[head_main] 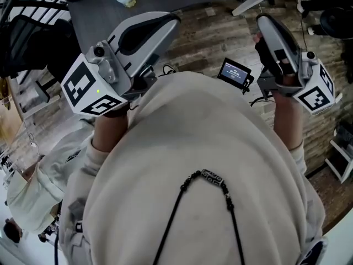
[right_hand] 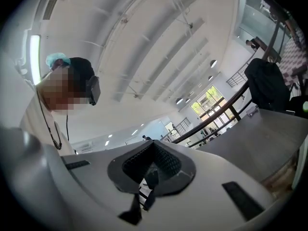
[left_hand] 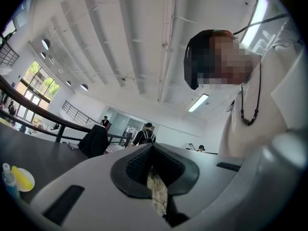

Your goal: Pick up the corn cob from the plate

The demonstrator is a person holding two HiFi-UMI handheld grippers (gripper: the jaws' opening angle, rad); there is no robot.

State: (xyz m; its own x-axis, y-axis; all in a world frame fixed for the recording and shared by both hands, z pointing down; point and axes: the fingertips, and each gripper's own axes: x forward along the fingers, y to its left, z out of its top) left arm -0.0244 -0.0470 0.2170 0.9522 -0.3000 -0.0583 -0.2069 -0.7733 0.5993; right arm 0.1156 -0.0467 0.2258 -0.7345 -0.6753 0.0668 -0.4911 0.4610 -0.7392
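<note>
Grey tabletop (head_main: 94,12) carries the yellow corn cob (left_hand: 18,175) on its white plate (left_hand: 29,181), just beside a small bottle (left_hand: 7,182), well apart from both grippers. The left gripper (head_main: 172,20) and the right gripper (head_main: 263,21) are held near the person's cream sweater (head_main: 209,164), each with its fingers clenched together and empty. A small screen (head_main: 234,72) sits between the two grippers.

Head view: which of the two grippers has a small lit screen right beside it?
The right gripper: the small screen sits just to its left in the picture. The left gripper has no screen near it.
</note>
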